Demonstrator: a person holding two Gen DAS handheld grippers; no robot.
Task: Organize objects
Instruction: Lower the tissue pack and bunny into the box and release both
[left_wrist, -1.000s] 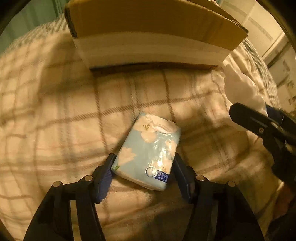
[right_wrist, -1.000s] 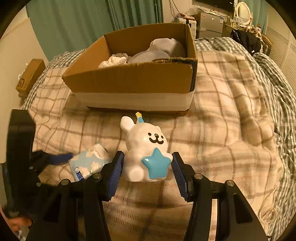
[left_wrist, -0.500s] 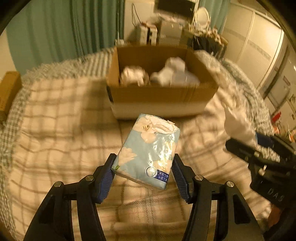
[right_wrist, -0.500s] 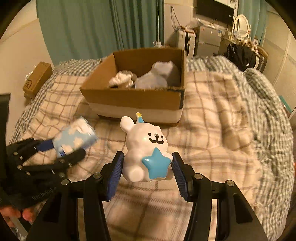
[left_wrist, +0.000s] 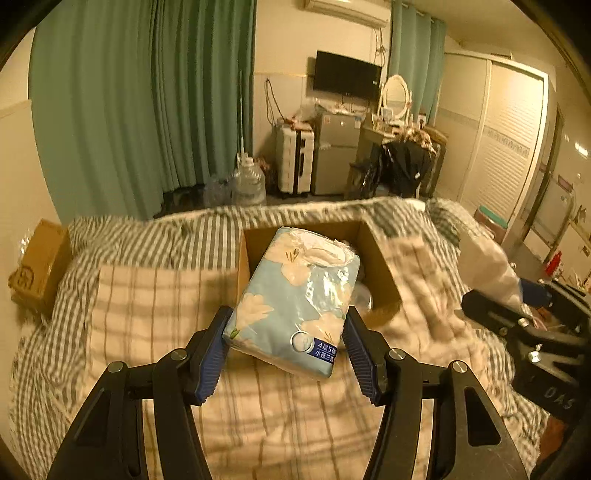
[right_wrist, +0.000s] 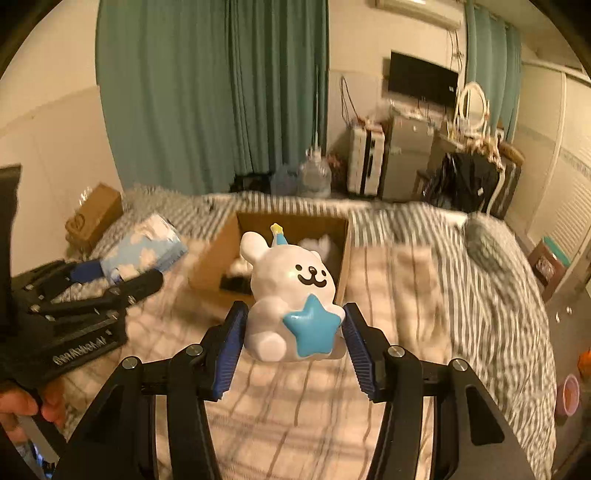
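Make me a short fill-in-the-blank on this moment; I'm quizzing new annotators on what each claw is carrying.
1. The left claw is closed on a pale blue pack of ____ printed with flowers.
2. The white bear figurine in the right claw hugs a blue ____.
3. Ahead of both claws, an open cardboard box sits on the plaid ____.
4. The curtains behind the bed are ____.

Missing words: tissues; star; bed; green

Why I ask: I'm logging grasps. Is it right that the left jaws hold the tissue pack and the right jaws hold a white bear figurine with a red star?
Not quite: in the right wrist view the white bear figurine carries a blue star, not red. The tissue pack is as you said.
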